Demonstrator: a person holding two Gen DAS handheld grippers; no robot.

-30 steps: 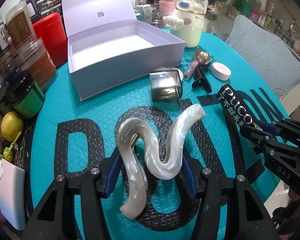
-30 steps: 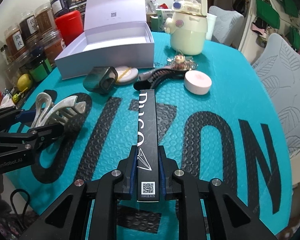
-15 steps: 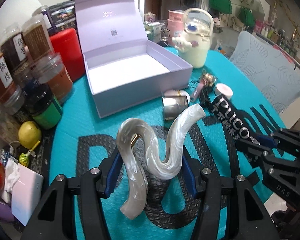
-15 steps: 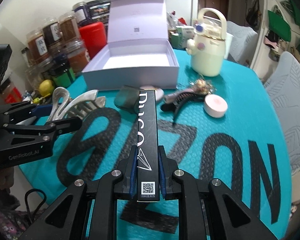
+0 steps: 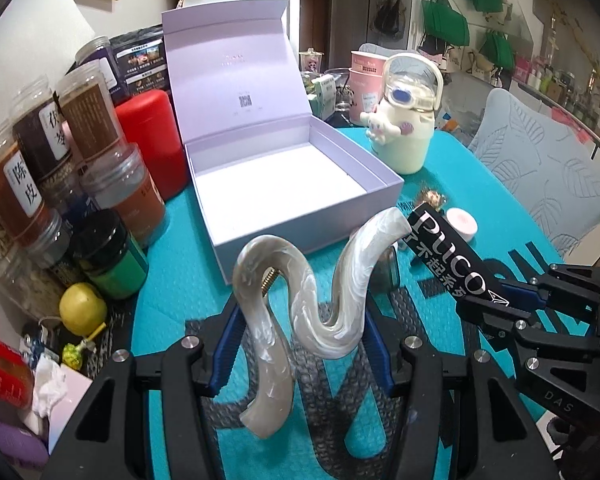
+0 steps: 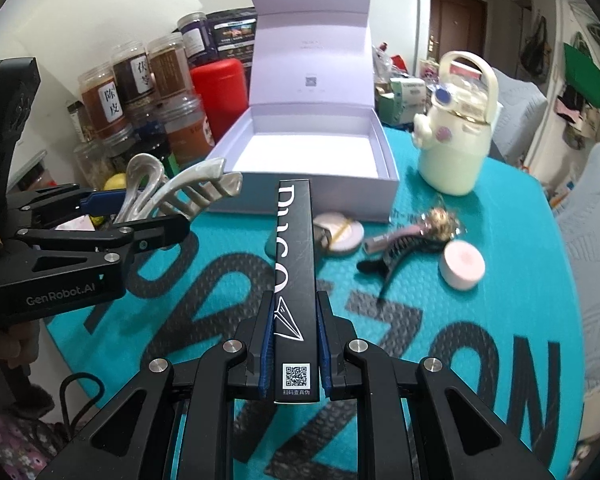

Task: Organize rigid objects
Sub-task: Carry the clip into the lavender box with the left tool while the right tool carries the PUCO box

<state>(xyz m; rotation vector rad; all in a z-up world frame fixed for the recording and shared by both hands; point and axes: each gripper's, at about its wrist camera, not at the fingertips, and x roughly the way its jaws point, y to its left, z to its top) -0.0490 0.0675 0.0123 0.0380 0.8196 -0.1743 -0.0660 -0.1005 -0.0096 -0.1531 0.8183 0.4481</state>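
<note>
Gripping a pearly wavy hair claw [image 5: 300, 304], the left gripper [image 5: 300, 344] has both blue pads [image 5: 228, 344] pressed on its sides; clip is off the teal mat [image 5: 172, 240], tip pointing up and ahead. Ahead and left of that gripper: spice jars [image 5: 88, 120], red canister [image 5: 152, 140], lemon [image 5: 82, 308]. Straight ahead: open lilac box [image 5: 300, 224], lid up, interior bare. Right gripper [image 6: 294, 344] is clamped on a long black box [image 6: 294, 248], which sticks out forward toward the lilac box's front wall. Ahead and right of it on the mat: black hair clip [image 6: 392, 260], pink round case [image 6: 462, 264], gold trinket [image 6: 440, 216], cream bottle [image 6: 456, 144].
</note>
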